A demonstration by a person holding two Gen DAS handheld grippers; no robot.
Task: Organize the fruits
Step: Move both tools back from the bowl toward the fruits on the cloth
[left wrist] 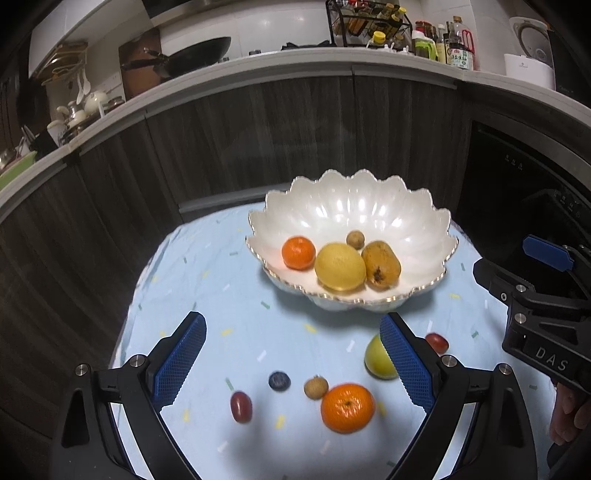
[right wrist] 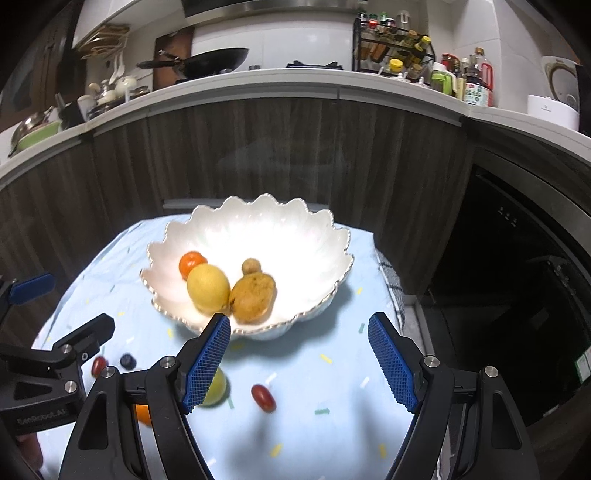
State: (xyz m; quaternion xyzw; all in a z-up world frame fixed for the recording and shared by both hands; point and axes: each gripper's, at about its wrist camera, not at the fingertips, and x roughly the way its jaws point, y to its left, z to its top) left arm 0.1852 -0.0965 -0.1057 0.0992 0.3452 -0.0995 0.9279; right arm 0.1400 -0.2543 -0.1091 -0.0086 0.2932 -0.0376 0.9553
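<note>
A white scalloped bowl (left wrist: 369, 206) (right wrist: 295, 236) stands on the light blue cloth and holds a small orange (left wrist: 298, 252), a lemon (left wrist: 340, 266), a brown fruit (left wrist: 381, 264) and a small longan (left wrist: 355, 239). On the cloth lie an orange (left wrist: 347, 407), a longan (left wrist: 316, 387), a blueberry (left wrist: 279, 380), a red grape (left wrist: 241, 406), a green fruit (left wrist: 377, 360) (right wrist: 218, 387) and another red grape (left wrist: 437, 342) (right wrist: 263, 397). My left gripper (left wrist: 291, 362) is open above the loose fruit, holding nothing. My right gripper (right wrist: 299, 360) is open and empty in front of the bowl.
A dark wooden cabinet front (left wrist: 258, 140) rises behind the table. The counter above carries a wok (left wrist: 199, 55), a spice rack (left wrist: 369, 22) and bottles (left wrist: 458, 48). A dark oven (right wrist: 517, 295) stands at the right. A checked towel (right wrist: 391, 284) lies at the table's right edge.
</note>
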